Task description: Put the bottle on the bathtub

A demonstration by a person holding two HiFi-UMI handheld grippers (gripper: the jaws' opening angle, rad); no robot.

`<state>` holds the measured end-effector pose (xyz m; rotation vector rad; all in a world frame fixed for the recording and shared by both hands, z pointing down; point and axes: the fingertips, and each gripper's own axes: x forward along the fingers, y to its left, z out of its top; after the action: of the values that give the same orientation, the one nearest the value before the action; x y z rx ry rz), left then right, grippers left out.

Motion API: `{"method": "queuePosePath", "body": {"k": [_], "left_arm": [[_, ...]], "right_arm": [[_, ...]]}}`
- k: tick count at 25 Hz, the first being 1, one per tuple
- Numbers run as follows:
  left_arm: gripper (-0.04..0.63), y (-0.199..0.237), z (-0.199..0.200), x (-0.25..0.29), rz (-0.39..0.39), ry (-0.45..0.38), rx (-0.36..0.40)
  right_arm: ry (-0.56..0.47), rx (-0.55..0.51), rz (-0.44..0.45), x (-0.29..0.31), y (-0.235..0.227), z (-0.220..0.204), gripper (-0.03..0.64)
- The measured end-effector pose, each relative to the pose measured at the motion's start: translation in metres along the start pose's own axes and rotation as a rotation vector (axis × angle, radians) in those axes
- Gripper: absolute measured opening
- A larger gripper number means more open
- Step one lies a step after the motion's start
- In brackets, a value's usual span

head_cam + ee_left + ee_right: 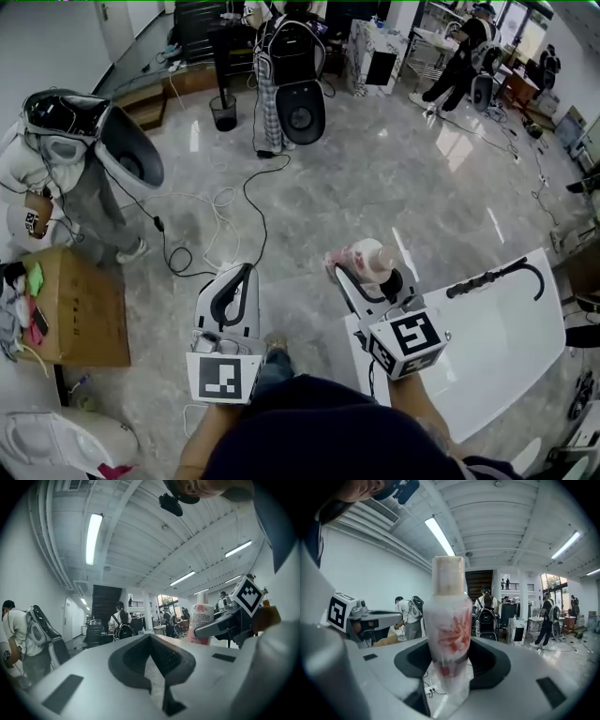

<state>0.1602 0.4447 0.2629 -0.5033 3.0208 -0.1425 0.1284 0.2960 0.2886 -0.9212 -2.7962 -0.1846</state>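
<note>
A white bottle (362, 253) with a pink flower print and a cream cap stands upright between the jaws of my right gripper (373, 279), which is shut on it. The bottle (449, 634) fills the middle of the right gripper view, pinched low on its body by the right gripper (450, 670). It hangs above the floor, just left of the far-left corner of the white bathtub (502, 352). My left gripper (240, 274) is held to the left over the floor. Its jaws meet at the tips, and the left gripper (151, 639) holds nothing. The bottle (200, 623) also shows at the right of that view.
A black curved tap (497, 275) lies along the bathtub's far rim. A cardboard box (80, 305) with clutter sits at the left, beside a person (66, 159) wearing a backpack rig. Cables (216, 220) trail over the marble floor. More people and equipment stand at the far side.
</note>
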Motion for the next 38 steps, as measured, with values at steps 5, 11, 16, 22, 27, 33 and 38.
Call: {"method": "queuePosePath", "body": {"k": [5,11,16,22,27,33,38], "left_arm": [[0.023,0.038,-0.013,0.043,-0.038,0.005,-0.006],[0.023,0.065,-0.032,0.084,-0.09,0.023,-0.027],[0.023,0.063,-0.057,0.112,-0.155,0.061,-0.041],[0.023,0.037,-0.061,0.147,-0.266,0.055,-0.079],[0.023,0.03,-0.066,0.184,-0.309,0.063,-0.083],[0.023,0.023,-0.065,0.256,-0.363,0.054,-0.06],[0.023,0.003,-0.055,0.325,-0.424,0.048,-0.044]], "right_arm": [[0.008,0.02,-0.05,0.047,-0.015,0.003,0.239],[0.037,0.043,-0.123,0.076,-0.036,-0.003,0.239],[0.078,0.076,-0.199,0.08,-0.055,-0.019,0.239],[0.107,0.118,-0.311,0.072,-0.093,-0.031,0.239],[0.096,0.135,-0.346,0.089,-0.128,-0.031,0.239],[0.075,0.133,-0.364,0.129,-0.188,-0.022,0.239],[0.074,0.141,-0.39,0.152,-0.249,-0.014,0.239]]}}
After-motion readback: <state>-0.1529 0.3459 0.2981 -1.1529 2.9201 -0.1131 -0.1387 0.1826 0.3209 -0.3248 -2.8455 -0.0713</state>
